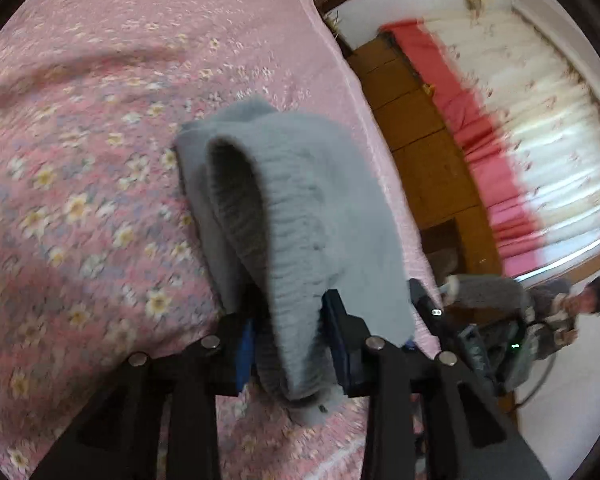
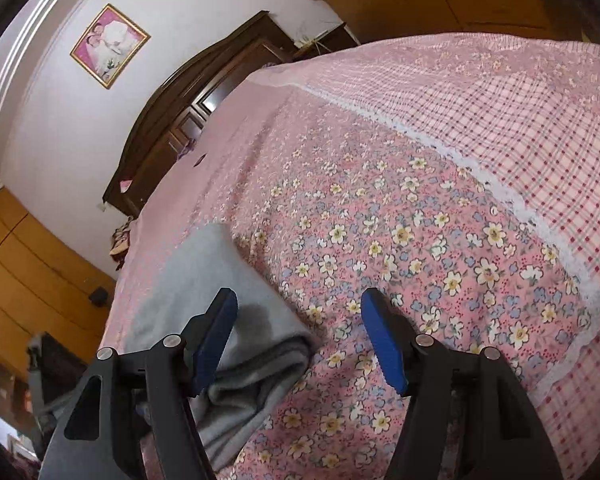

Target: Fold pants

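Observation:
The grey pants (image 1: 300, 208) are a soft fleecy garment on the pink floral bedspread (image 1: 80, 200). My left gripper (image 1: 288, 340) is shut on the pants at their ribbed waistband and holds that end lifted, the cloth draped over the jaws. In the right wrist view the pants (image 2: 220, 320) lie folded in layers on the bed at lower left. My right gripper (image 2: 300, 340) is open and empty, just above the bed, its left finger (image 2: 212, 344) over the edge of the pants.
The bed's right edge (image 1: 364, 92) drops to a wooden floor (image 1: 428, 160). A person (image 1: 556, 312) sits by the red and white curtain (image 1: 520, 120). A dark headboard (image 2: 188, 112) and a checked border (image 2: 520, 120) bound the bedspread.

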A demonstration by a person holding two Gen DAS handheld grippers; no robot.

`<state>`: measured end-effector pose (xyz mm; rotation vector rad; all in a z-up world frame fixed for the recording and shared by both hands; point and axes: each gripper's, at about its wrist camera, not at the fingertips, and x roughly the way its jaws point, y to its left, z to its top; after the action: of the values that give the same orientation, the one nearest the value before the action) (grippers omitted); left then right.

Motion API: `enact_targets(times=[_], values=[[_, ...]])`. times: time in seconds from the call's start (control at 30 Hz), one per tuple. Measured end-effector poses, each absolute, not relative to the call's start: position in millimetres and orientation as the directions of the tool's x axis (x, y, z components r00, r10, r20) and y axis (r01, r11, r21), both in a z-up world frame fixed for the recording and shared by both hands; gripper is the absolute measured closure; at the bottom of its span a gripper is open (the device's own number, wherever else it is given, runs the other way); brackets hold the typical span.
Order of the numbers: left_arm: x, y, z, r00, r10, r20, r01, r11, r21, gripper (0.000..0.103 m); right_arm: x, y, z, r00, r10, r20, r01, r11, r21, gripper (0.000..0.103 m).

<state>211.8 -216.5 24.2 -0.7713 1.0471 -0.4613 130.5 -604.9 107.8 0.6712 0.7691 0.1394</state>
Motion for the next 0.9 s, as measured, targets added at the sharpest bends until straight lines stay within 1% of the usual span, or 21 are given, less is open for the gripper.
enact_targets(times=[0.03, 0.1, 0.17, 0.2, 0.23, 0.27, 0.3, 0.33, 0.37, 0.4, 0.43, 0.47, 0.5, 0.53, 0.6, 0.63, 0.73, 0.8, 0.83, 0.87, 0.9], values=[[208, -212, 29, 0.457, -0.665, -0.590, -0.012, 0.659, -0.752, 0.058, 144, -598, 108, 0.725, 0.347, -0.595, 0.112, 0.793, 0.599, 0.038], [192, -202, 48, 0.542, -0.587, -0.602, 0.011, 0.721, -0.693, 0.054, 146, -592, 120, 0.751, 0.316, -0.579, 0.092, 0.819, 0.566, 0.038], [182, -207, 79, 0.658, -0.439, -0.612, 0.064, 0.842, -0.535, 0.055, 133, -587, 140, 0.821, 0.218, -0.527, 0.087, 0.865, 0.494, 0.040], [182, -219, 95, 0.707, -0.386, -0.593, 0.126, 0.893, -0.431, 0.055, 124, -581, 153, 0.866, 0.207, -0.455, 0.035, 0.883, 0.468, 0.043], [184, -230, 104, 0.723, -0.394, -0.568, 0.194, 0.904, -0.380, 0.055, 118, -577, 158, 0.894, 0.221, -0.391, -0.022, 0.891, 0.453, 0.049], [192, -245, 113, 0.714, -0.447, -0.539, 0.297, 0.890, -0.345, 0.055, 112, -567, 167, 0.908, 0.252, -0.336, -0.090, 0.898, 0.430, 0.057], [207, -261, 116, 0.673, -0.506, -0.539, 0.388, 0.862, -0.325, 0.061, 112, -558, 171, 0.901, 0.284, -0.328, -0.131, 0.899, 0.417, 0.060], [223, -273, 110, 0.625, -0.519, -0.582, 0.417, 0.853, -0.314, 0.066, 115, -547, 170, 0.881, 0.327, -0.343, -0.172, 0.895, 0.411, 0.062], [240, -282, 101, 0.578, -0.508, -0.639, 0.408, 0.858, -0.314, 0.083, 124, -532, 164, 0.831, 0.389, -0.396, -0.221, 0.886, 0.406, 0.062], [257, -287, 88, 0.529, -0.483, -0.698, 0.376, 0.871, -0.317, 0.094, 133, -522, 155, 0.783, 0.428, -0.453, -0.249, 0.881, 0.402, 0.062], [275, -288, 69, 0.478, -0.455, -0.752, 0.327, 0.886, -0.328, 0.097, 143, -512, 143, 0.731, 0.437, -0.525, -0.254, 0.887, 0.385, 0.066], [288, -285, 52, 0.440, -0.466, -0.768, 0.292, 0.883, -0.368, 0.101, 154, -506, 125, 0.684, 0.375, -0.625, -0.199, 0.921, 0.334, 0.082], [297, -283, 42, 0.420, -0.482, -0.768, 0.276, 0.875, -0.398, 0.100, 159, -509, 114, 0.659, 0.335, -0.673, -0.149, 0.936, 0.320, 0.090], [308, -283, 37, 0.421, -0.502, -0.755, 0.277, 0.864, -0.420, 0.100, 163, -520, 106, 0.640, 0.341, -0.688, -0.105, 0.926, 0.362, 0.103], [309, -288, 39, 0.444, -0.492, -0.749, 0.258, 0.871, -0.419, 0.100, 165, -548, 98, 0.626, 0.387, -0.677, -0.022, 0.877, 0.481, 0.103], [305, -284, 38, 0.459, -0.471, -0.753, 0.251, 0.882, -0.398, 0.100, 165, -553, 98, 0.631, 0.390, -0.671, -0.010, 0.869, 0.495, 0.103], [292, -307, 54, 0.535, -0.387, -0.751, 0.300, 0.918, -0.259, 0.101, 160, -550, 107, 0.685, 0.279, -0.673, 0.023, 0.915, 0.402, 0.103], [278, -308, 59, 0.565, -0.377, -0.734, 0.329, 0.919, -0.220, 0.101, 151, -548, 119, 0.747, 0.210, -0.631, 0.031, 0.937, 0.349, 0.101], [277, -302, 59, 0.568, -0.391, -0.724, 0.325, 0.915, -0.240, 0.101, 146, -547, 123, 0.768, 0.223, -0.600, 0.006, 0.935, 0.355, 0.092], [274, -294, 60, 0.568, -0.417, -0.710, 0.310, 0.907, -0.285, 0.100, 142, -546, 128, 0.780, 0.270, -0.564, -0.048, 0.925, 0.377, 0.081], [279, -276, 58, 0.572, -0.436, -0.695, 0.290, 0.900, -0.326, 0.099, 140, -544, 128, 0.772, 0.321, -0.549, -0.097, 0.913, 0.397, 0.075]])
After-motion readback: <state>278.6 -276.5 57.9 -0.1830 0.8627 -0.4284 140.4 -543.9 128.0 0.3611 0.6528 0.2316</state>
